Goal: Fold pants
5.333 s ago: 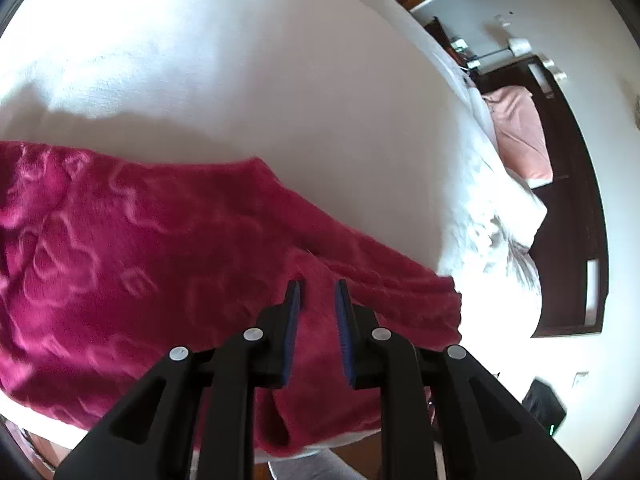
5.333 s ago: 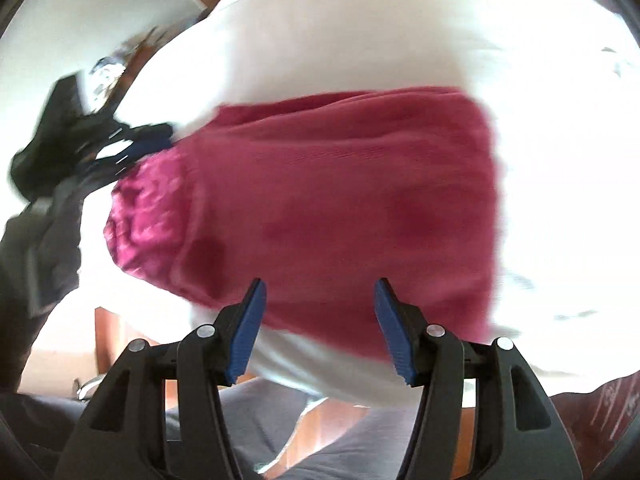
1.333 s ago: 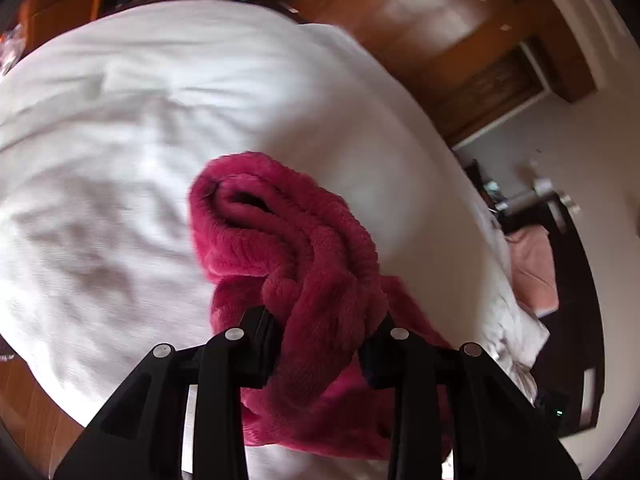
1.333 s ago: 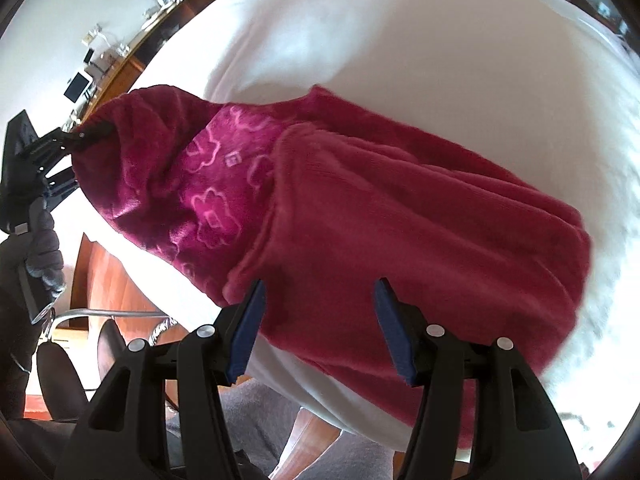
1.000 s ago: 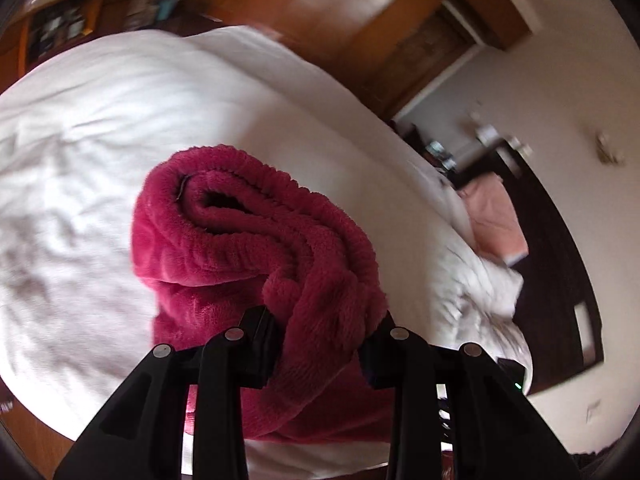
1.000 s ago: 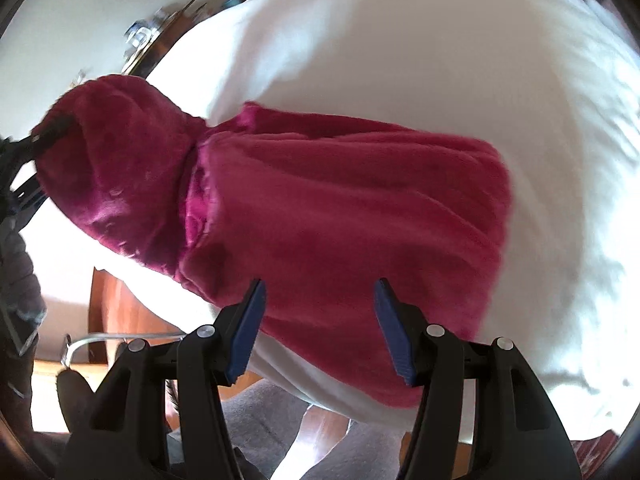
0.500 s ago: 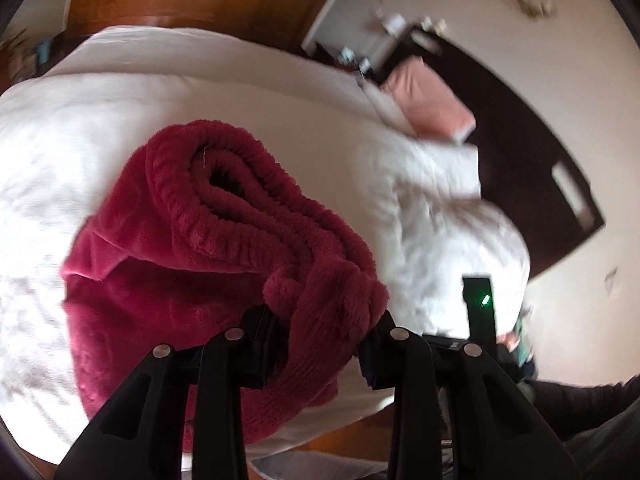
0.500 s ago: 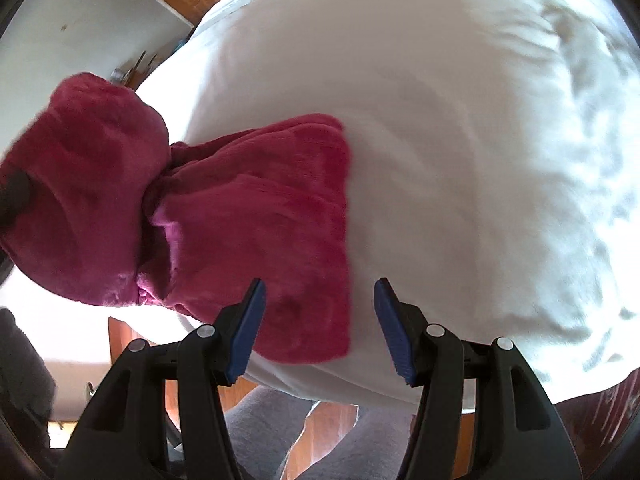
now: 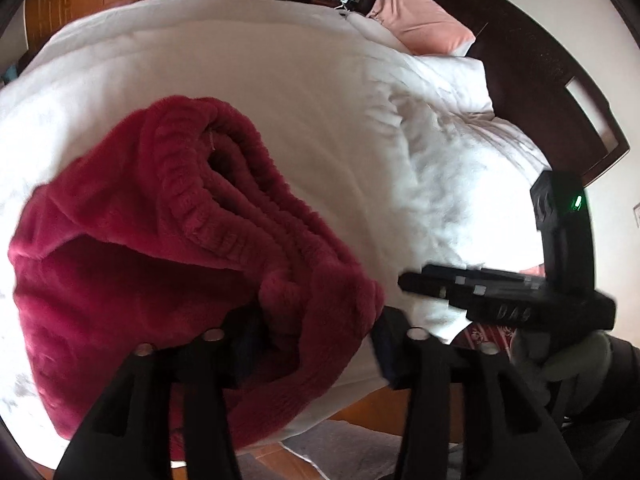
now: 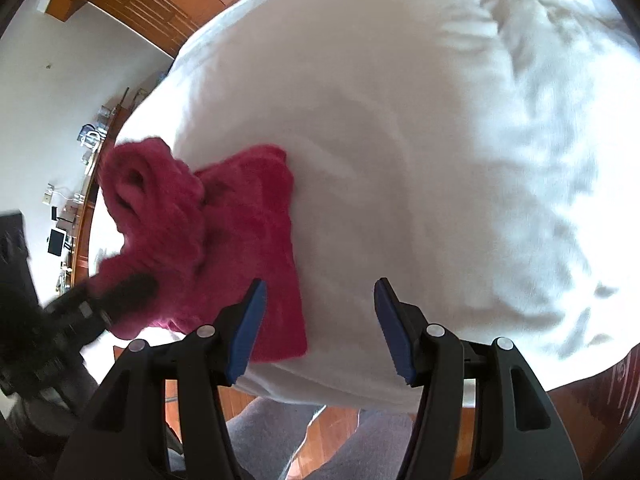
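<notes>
Since the earlier frames the pants point(image 9: 132, 264) have gone from lying spread in a long strip across the bed point(image 9: 280, 92) to a short, thick bundle, and the left gripper point(image 9: 312, 340), which was clamped on the waistband a second ago, is now letting go.

The pants are dark red fleece, folded over on themselves into a compact stack near the bed's near edge. In the left wrist view the ribbed waistband point(image 9: 224, 200) lies on top, its layers running from the upper left down toward the fingers; the open end of the band faces up and away. In the right wrist view the bundle's long axis runs roughly from the near edge of the bed toward its middle, the flat folded part point(image 10: 260, 248) lying on the cover and the bunched waistband end rising at its left.

The left gripper's fingers are opening; a roll of fleece is between them, resting against the left finger point(image 9: 244, 344), while the right finger stands clear of it.

The right gripper point(image 10: 318, 328) hangs above the white cover just right of the pants, its blue-padded fingers well apart with nothing between them.

A pink pillow point(image 9: 424, 20) lies at the head of the bed, against a dark headboard point(image 9: 532, 64).
</notes>
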A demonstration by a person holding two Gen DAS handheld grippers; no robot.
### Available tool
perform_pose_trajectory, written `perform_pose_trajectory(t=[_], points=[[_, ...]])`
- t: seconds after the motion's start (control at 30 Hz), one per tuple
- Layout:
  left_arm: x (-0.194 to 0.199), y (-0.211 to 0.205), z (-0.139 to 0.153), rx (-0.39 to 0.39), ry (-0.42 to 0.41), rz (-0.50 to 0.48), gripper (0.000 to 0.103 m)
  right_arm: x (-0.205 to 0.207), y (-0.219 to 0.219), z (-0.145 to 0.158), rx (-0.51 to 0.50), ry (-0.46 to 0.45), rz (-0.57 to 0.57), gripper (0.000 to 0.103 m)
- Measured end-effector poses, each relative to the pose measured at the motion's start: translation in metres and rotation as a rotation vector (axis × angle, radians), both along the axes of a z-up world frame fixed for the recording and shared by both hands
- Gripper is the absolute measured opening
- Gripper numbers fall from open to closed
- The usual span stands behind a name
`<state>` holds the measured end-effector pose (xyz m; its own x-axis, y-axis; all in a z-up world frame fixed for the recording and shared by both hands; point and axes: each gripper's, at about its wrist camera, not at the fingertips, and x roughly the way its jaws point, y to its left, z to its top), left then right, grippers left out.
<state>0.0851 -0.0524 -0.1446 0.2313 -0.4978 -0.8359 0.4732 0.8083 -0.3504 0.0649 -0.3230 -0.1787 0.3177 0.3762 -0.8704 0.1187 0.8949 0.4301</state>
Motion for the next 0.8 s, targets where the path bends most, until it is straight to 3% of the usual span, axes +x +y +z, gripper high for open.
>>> perform_pose_trajectory(t=[0.13,0.27,0.4,0.5,0.57,0.77,0.8], points=[[-0.007,-0.011,-0.009,-0.004,0.007,-0.023,0.06,0.023,0.007,0.02,0.021,-0.056,0.037,0.058],[-0.01,-0.005,-0.019,-0.028,0.026,-0.007,0.06,0.05,0.029,0.041,0.106,-0.101,0.099,0.058],[-0.015,0.006,-0.023,-0.079,0.042,0.022,0.063,0.076,0.062,0.046,0.235,-0.067,0.18,0.06],[-0.018,0.014,-0.021,-0.107,0.045,0.047,0.063,0.086,0.086,0.043,0.269,-0.039,0.235,0.063],[-0.022,0.023,-0.018,-0.129,0.045,0.062,0.063,0.089,0.105,0.041,0.256,-0.034,0.277,0.064],[-0.027,0.051,-0.011,-0.14,0.031,0.143,0.063,0.1,0.142,0.026,0.055,-0.054,0.319,0.065],[-0.027,0.056,-0.013,-0.134,0.037,0.16,0.063,0.103,0.141,0.023,0.034,-0.062,0.318,0.059]])
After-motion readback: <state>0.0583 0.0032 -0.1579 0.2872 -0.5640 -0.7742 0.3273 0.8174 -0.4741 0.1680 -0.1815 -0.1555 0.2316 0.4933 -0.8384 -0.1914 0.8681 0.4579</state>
